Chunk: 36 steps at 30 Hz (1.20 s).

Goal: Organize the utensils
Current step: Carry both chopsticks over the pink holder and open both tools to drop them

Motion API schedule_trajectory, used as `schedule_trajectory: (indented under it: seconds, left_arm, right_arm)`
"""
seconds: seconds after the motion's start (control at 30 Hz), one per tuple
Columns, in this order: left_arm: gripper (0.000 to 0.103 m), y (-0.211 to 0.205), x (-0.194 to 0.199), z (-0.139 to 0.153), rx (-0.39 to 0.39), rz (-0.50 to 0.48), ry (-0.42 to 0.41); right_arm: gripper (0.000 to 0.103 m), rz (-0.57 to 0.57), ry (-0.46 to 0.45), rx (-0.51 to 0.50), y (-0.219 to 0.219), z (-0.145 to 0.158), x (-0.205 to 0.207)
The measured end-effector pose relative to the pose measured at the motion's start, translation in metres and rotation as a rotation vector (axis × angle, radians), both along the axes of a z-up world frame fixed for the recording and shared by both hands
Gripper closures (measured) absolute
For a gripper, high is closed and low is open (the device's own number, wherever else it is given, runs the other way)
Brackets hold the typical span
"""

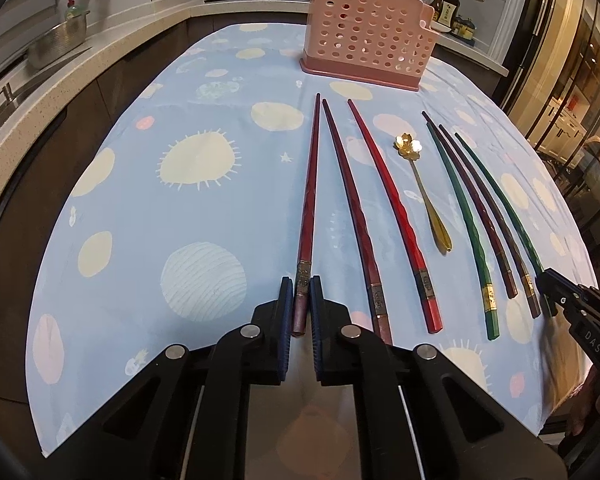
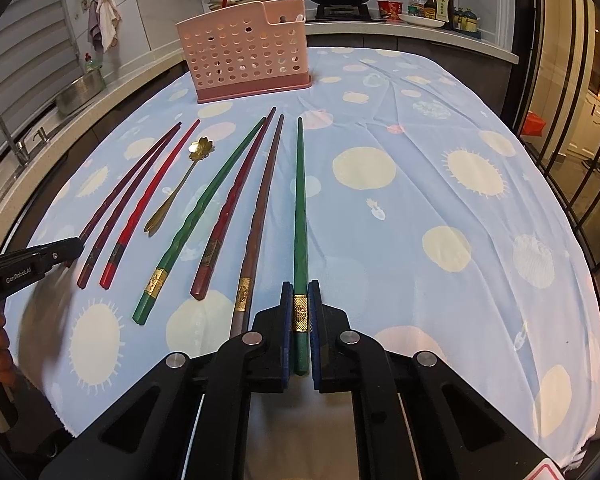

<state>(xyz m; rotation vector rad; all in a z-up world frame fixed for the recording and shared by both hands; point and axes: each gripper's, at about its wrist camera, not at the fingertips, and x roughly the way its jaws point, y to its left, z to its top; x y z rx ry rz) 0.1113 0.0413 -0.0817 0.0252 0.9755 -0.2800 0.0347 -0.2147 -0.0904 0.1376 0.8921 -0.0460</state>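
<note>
Several chopsticks lie side by side on the blue patterned cloth (image 1: 204,208), thick ends toward me. My left gripper (image 1: 302,284) is shut on the thick end of the leftmost dark red chopstick (image 1: 309,184), which lies along the cloth. My right gripper (image 2: 300,292) is shut on the thick end of the rightmost green chopstick (image 2: 299,200); it also shows at the right edge of the left wrist view (image 1: 550,280). A gold flower-handled spoon (image 1: 420,184) lies among the chopsticks. A pink perforated utensil holder (image 1: 366,36) stands upright at the far end of the cloth.
Between the held chopsticks lie a dark red one (image 1: 352,208), a bright red one (image 1: 392,208), a green one (image 1: 466,224) and two dark ones (image 1: 496,216). A kitchen counter with a metal bowl (image 1: 56,40), stove pans and sauce bottles (image 2: 436,0) surrounds the table.
</note>
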Motion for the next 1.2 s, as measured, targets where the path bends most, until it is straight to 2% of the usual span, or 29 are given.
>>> schedule_trajectory:
  seconds: [0.2, 0.37, 0.9, 1.2]
  left_arm:
    - [0.095, 0.001, -0.001, 0.002, -0.003, -0.002, 0.001]
    - [0.096, 0.002, -0.004, 0.016, -0.007, 0.0, -0.031]
    - [0.096, 0.009, 0.003, 0.1, -0.073, 0.011, -0.238]
    - [0.096, 0.002, 0.017, 0.145, -0.09, 0.007, -0.356]
  right_arm:
    - [0.096, -0.007, -0.028, -0.003, -0.004, 0.011, -0.002]
    - [0.096, -0.019, -0.071, -0.006, -0.011, 0.027, -0.002]
    - [0.096, -0.044, -0.265, 0.011, -0.036, 0.1, 0.009]
    - [0.096, -0.035, -0.36, 0.001, -0.044, 0.137, 0.029]
